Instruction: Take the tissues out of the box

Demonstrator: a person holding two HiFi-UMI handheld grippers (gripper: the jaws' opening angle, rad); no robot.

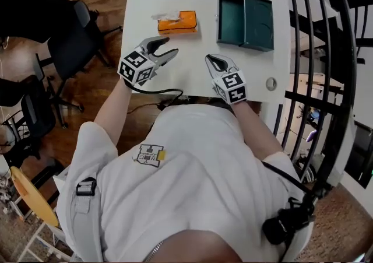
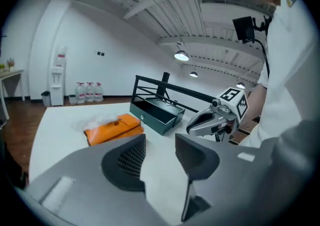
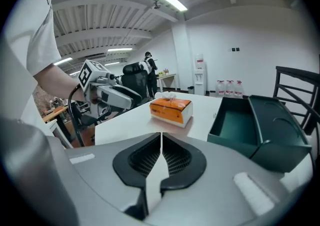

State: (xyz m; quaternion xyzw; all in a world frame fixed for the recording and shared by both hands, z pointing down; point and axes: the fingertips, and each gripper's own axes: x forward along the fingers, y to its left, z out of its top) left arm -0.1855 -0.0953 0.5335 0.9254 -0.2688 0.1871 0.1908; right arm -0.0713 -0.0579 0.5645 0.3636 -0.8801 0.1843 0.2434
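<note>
An orange tissue box (image 1: 180, 23) lies at the far middle of the white table (image 1: 198, 75), with a white tissue (image 1: 165, 16) sticking out of its top. The left gripper view shows the box (image 2: 112, 128) ahead and to the left, and the right gripper view shows the box (image 3: 171, 110) straight ahead. My left gripper (image 1: 170, 46) hovers just in front of the box, open, with nothing between its jaws (image 2: 160, 155). My right gripper (image 1: 208, 58) stays near the table's front edge, shut and empty (image 3: 161, 155).
A dark green case (image 1: 245, 21) lies open at the far right of the table. A small round disc (image 1: 271, 84) sits near the right front corner. Black office chairs (image 1: 70, 40) stand to the left and a black railing (image 1: 326, 52) runs along the right.
</note>
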